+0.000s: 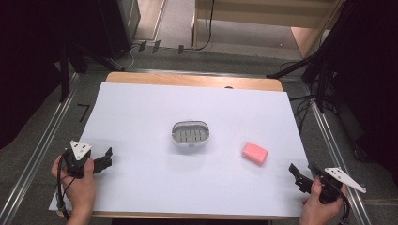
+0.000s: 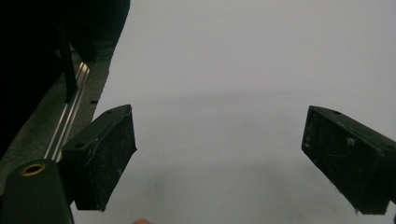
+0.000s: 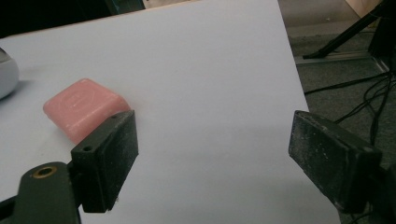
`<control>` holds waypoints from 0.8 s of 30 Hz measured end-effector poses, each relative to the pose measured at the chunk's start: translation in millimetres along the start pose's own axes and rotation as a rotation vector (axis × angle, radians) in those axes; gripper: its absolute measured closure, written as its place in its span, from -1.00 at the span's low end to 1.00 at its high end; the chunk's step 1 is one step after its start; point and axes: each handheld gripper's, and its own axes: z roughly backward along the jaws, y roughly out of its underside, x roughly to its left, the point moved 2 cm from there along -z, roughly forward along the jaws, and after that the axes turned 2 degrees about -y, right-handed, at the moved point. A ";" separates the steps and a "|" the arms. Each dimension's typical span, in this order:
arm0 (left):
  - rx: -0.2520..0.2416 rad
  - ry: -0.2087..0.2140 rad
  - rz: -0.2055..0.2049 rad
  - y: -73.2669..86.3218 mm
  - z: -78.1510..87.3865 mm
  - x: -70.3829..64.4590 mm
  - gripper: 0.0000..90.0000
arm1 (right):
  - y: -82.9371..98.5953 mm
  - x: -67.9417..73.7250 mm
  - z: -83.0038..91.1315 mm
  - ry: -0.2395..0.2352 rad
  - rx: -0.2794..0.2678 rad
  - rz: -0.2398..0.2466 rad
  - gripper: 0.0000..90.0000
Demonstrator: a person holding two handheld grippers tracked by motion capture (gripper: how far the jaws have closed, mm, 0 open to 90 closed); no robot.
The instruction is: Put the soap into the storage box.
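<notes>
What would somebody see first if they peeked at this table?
Probably the pink soap, lying on the white sheet right of the middle. Next, the empty grey soap dish at the center. An open gripper waits at each near corner: the left gripper and the right gripper.

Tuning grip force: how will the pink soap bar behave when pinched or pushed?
The pink soap bar looks like a solid block, so probably stiff. Its smooth, rounded edges may slip between flat pads. Lying flat on the white sheet, it would likely slide, not roll or tip.
</notes>
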 end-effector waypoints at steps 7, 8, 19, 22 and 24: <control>0.005 -0.009 -0.024 -0.1 -0.9 -2.9 -0.77 | 0.0 7.3 -1.6 0.013 0.017 0.073 -0.69; 0.005 -0.010 -0.027 -0.1 -0.8 -3.0 -0.77 | -0.3 8.0 -2.7 0.018 0.031 0.078 -0.69; 0.000 -0.017 -0.047 0.2 -0.2 -4.9 -0.77 | -8.4 22.0 -15.7 -0.067 0.208 0.191 -1.00; 0.001 -0.015 -0.053 0.3 0.4 -5.2 -0.77 | -11.1 27.4 -21.0 -0.079 0.289 0.252 -1.00; -0.003 -0.016 -0.056 0.4 0.6 -5.5 -0.76 | -11.2 29.7 -25.7 -0.080 0.349 0.293 -1.00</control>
